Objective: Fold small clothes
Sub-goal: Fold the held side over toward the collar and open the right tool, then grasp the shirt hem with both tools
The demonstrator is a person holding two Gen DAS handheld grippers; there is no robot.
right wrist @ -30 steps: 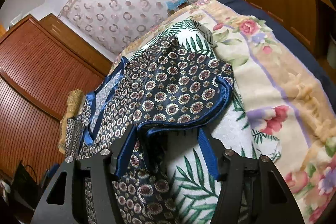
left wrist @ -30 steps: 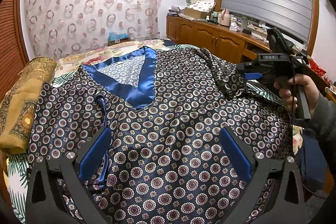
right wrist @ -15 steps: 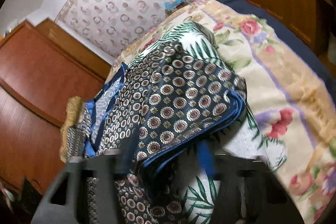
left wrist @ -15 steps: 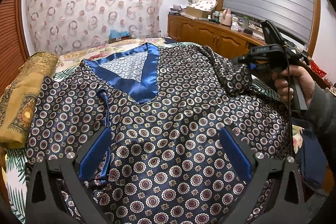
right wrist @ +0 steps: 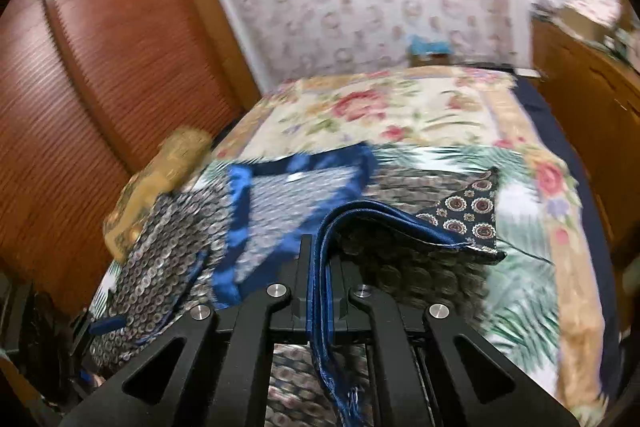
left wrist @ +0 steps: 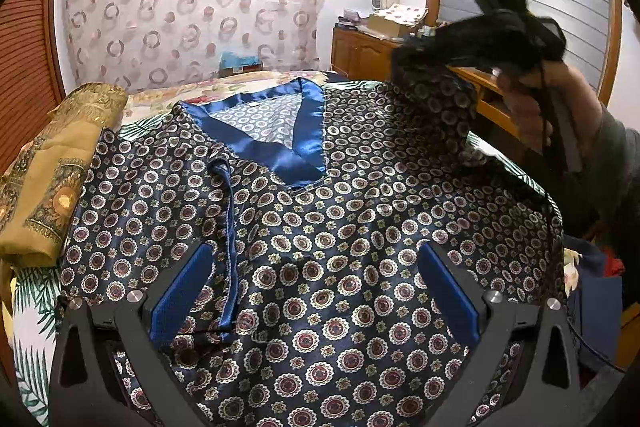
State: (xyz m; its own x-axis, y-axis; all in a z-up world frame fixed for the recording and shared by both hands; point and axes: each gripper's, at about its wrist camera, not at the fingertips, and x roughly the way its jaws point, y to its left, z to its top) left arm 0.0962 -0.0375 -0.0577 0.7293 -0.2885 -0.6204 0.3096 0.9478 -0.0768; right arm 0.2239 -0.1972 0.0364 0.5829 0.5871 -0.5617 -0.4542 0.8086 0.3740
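A navy patterned satin top (left wrist: 360, 195) with a blue V collar (left wrist: 304, 155) lies spread on the bed. My left gripper (left wrist: 314, 255) hovers open over its lower body, one finger near a blue ribbon tie (left wrist: 228, 227). At the upper right, my right gripper (left wrist: 404, 63), blurred, holds the top's right sleeve (left wrist: 436, 111) lifted off the bed. In the right wrist view the right gripper (right wrist: 320, 247) is shut on the sleeve's blue-trimmed hem (right wrist: 400, 219), and the sleeve's end (right wrist: 472, 219) juts out to the right above the bed.
A folded golden cloth (left wrist: 52, 163) lies at the bed's left edge. The floral bedspread (right wrist: 400, 107) stretches beyond the collar. A wooden cabinet (left wrist: 360, 55) runs along the right wall and a brown slatted wardrobe (right wrist: 100, 67) on the left. A person's hand (left wrist: 532, 107) grips the right tool.
The right gripper closed on the sleeve hem, then rose and swung inward over the top, rolling level and pulling the sleeve up. The left gripper stayed put.
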